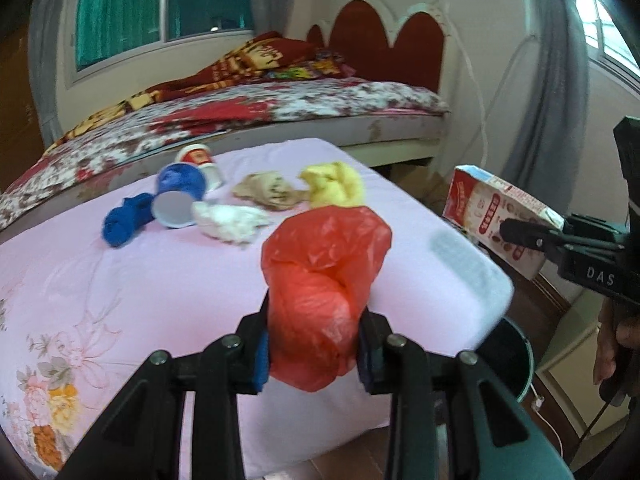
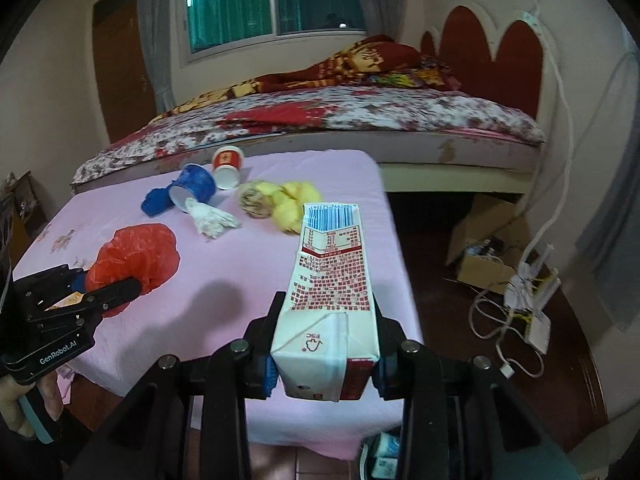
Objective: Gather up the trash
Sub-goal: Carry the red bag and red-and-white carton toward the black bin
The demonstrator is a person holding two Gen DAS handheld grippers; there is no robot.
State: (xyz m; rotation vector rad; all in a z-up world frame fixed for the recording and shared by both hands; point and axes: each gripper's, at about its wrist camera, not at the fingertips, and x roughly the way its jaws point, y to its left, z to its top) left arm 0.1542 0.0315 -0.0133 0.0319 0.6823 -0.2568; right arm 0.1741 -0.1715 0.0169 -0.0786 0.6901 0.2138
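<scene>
Both hand-held grippers tilted downward, left hand-held gripper (image 1: 314,354) clamping red bag (image 1: 324,280), right hand-held gripper (image 2: 325,364) clamping carton (image 2: 332,300).

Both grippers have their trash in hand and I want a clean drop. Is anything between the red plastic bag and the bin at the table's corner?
Nothing visible. The left gripper holds the red plastic bag above the pink tablecloth; the dark bin shows just past the corner, its opening mostly hidden.

Both grippers are showing black angular linkage arms with silver round screws and blue pads inside the fingers (image 2: 267,376). The left gripper (image 2: 120,289) is bearing white "GenRobot.AI" lettering, the right gripper (image 1: 520,236) "DAS".
</scene>
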